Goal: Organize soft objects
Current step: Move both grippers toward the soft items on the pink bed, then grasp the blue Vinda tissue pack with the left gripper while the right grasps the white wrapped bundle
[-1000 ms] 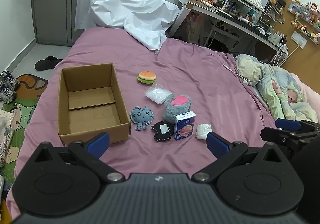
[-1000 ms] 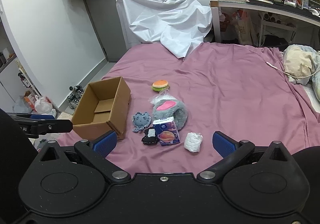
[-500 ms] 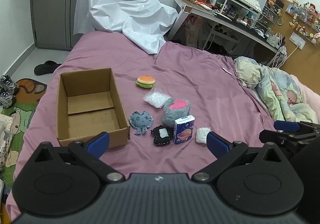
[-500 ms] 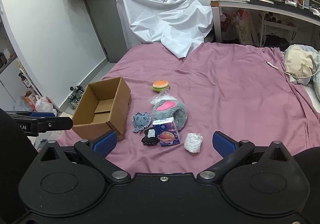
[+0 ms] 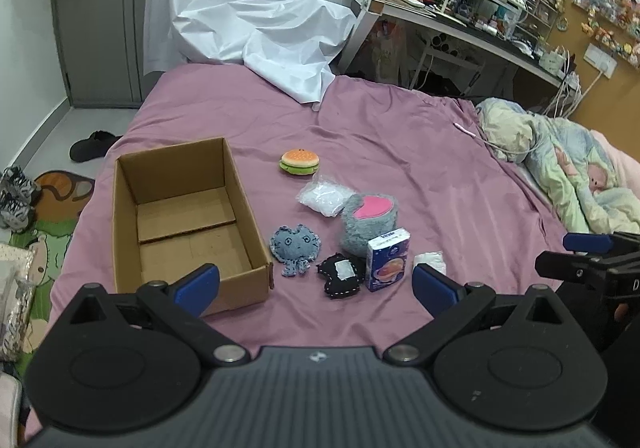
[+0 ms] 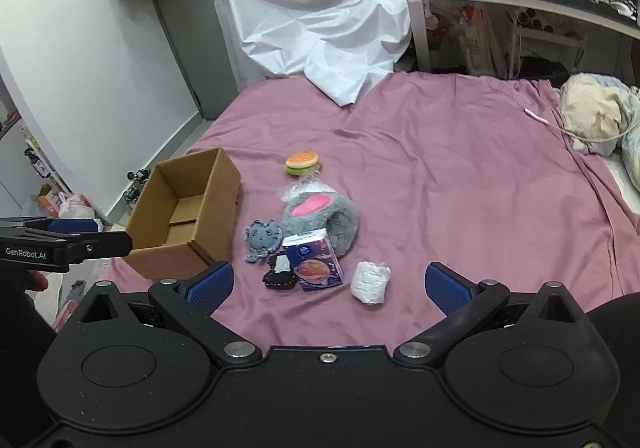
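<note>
An open, empty cardboard box (image 5: 132, 215) (image 6: 224, 183) sits on the purple bed. Right of it lie several soft items: a burger plush (image 5: 299, 161) (image 6: 302, 163), a clear bag of white filling (image 5: 326, 197), a grey fluffy plush with a pink patch (image 5: 370, 221) (image 6: 320, 213), a blue-grey octopus plush (image 5: 295, 246) (image 6: 262, 236), a black felt piece (image 5: 342, 275) (image 6: 280, 272), a blue tissue pack (image 5: 387, 264) (image 6: 316, 264) and a white wad (image 5: 430, 260) (image 6: 370, 282). My left gripper (image 5: 316, 284) and right gripper (image 6: 328, 284) are open, empty, and hover short of the pile.
A white sheet (image 5: 240, 15) is draped at the bed's far end. A cluttered desk (image 5: 460, 11) stands beyond. A patterned quilt (image 5: 568, 175) and a white cable lie at the right. Shoes and a mat are on the floor left of the bed.
The left gripper has drawn slightly back and up, so the items sit a bit lower in its view. The right gripper has barely moved. Nothing was grasped.
</note>
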The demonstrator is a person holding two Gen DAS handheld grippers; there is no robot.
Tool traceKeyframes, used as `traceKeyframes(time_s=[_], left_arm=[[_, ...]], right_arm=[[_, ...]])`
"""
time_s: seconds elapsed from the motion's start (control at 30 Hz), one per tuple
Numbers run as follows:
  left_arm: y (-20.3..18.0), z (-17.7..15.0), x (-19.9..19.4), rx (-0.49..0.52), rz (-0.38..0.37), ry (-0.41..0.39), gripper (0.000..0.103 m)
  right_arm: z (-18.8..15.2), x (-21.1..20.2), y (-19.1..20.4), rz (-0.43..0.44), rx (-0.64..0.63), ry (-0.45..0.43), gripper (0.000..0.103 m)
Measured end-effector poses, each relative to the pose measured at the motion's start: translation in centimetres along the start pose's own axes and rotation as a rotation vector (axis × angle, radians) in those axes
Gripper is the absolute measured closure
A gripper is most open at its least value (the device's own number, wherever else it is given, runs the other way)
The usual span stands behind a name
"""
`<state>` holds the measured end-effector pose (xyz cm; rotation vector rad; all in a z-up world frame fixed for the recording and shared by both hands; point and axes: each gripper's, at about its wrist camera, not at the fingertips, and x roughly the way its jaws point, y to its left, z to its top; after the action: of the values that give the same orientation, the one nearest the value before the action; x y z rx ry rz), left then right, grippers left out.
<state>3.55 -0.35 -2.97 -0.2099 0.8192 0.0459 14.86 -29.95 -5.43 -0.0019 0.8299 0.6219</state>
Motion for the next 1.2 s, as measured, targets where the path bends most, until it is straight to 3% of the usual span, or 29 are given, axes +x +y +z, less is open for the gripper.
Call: traceKeyframes(time_s=[0.33, 0.77, 1.07, 1.2], left_arm=[[1.5, 0.7, 3.2, -0.025, 0.004, 0.017, 0.001], [0.0, 1.2, 8.1, 0.127, -0.047, 0.079, 0.003], [-1.7, 1.2, 12.3, 0.217, -0.144, 0.100, 0.014], [-2.1, 1.1, 14.2, 0.209, -0.196, 0.123, 0.021]], right_arm=[[0.1, 2.2, -1.7, -0.024, 0.041, 0.036, 0.000], [0.3, 5.7, -3.6, -0.043, 0.101, 0.107, 0.002], [0.5, 8.1, -4.0, -0.050, 0.130, 0.151, 0.017], [0.5, 9.2, -3.9, -0.058, 0.148, 0.179, 0.022]])
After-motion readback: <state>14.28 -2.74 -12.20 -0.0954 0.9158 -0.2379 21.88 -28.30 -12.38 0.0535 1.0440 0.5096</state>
